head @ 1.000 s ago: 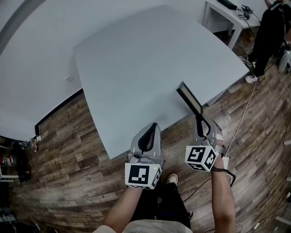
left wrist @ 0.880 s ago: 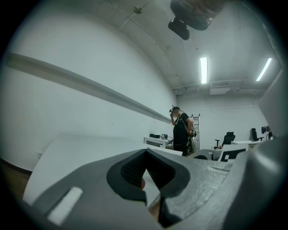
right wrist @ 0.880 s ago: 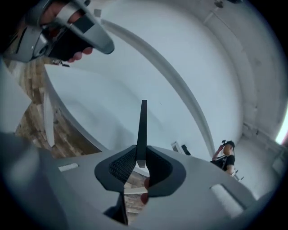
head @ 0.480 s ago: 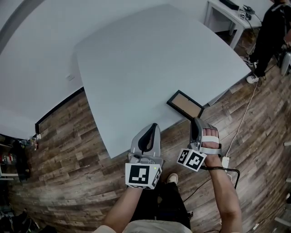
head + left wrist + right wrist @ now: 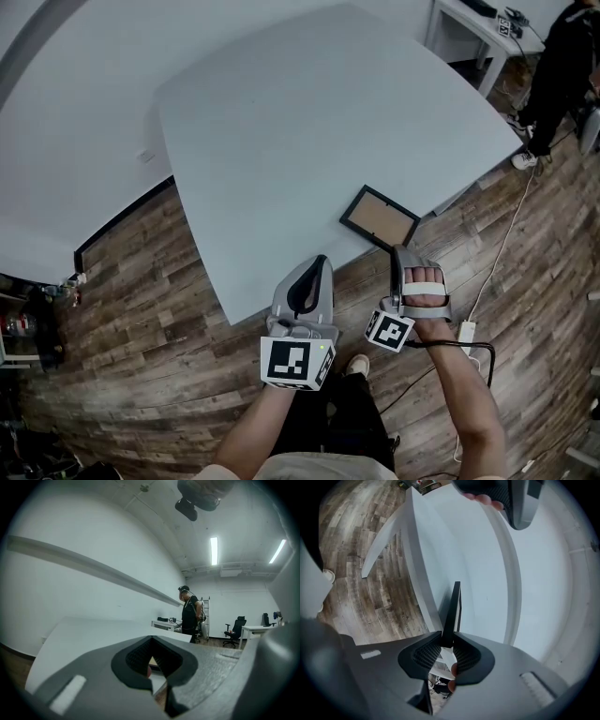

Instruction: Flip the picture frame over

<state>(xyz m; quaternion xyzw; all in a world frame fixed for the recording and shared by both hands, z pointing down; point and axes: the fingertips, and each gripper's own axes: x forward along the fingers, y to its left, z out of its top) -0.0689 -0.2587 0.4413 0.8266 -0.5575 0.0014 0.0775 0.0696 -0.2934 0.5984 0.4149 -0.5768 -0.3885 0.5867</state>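
The picture frame [image 5: 379,216] lies flat near the front right edge of the grey table [image 5: 281,122], its brown backing up inside a black border. My right gripper [image 5: 403,251] is at the frame's near corner. In the right gripper view the frame [image 5: 453,606] runs edge-on into the right gripper [image 5: 446,641], whose jaws are shut on that thin black edge. My left gripper [image 5: 317,262] hovers at the table's front edge, left of the frame, shut and holding nothing. The left gripper [image 5: 157,686] points across the table top toward the room.
A person in black [image 5: 562,56] stands at the far right beside a white side table [image 5: 469,28]. A white cable [image 5: 497,253] runs across the wooden floor to a small white box [image 5: 466,333]. An office chair [image 5: 234,630] stands further back.
One second ago my right gripper held the frame up on its edge. It has since laid the frame flat, backing up, and drawn back slightly. The left gripper has stayed still.
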